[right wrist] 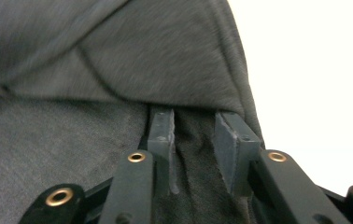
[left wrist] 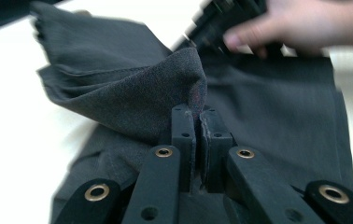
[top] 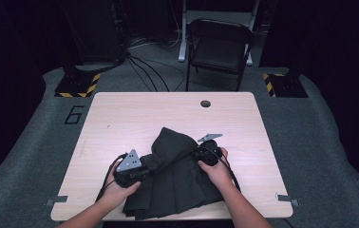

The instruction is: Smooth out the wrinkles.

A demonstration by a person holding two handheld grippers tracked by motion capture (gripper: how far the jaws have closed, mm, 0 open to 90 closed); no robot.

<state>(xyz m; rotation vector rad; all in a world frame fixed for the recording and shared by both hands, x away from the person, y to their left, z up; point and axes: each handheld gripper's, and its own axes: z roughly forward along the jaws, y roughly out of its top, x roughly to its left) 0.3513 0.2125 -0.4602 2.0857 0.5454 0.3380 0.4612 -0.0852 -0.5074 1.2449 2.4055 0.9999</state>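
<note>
A dark grey garment lies crumpled on the near half of the light wooden table. My left gripper is at the garment's left edge. In the left gripper view the left gripper is shut on a raised fold of the cloth. My right gripper is at the garment's upper right. In the right gripper view the right gripper stands open, with a fold of the cloth draped over its tips and fabric lying in the gap. The right hand shows across the garment.
The table has a round cable hole near its far edge. A dark folding chair stands behind the table, with cables on the floor. Bare tabletop lies to the far side, left and right of the garment.
</note>
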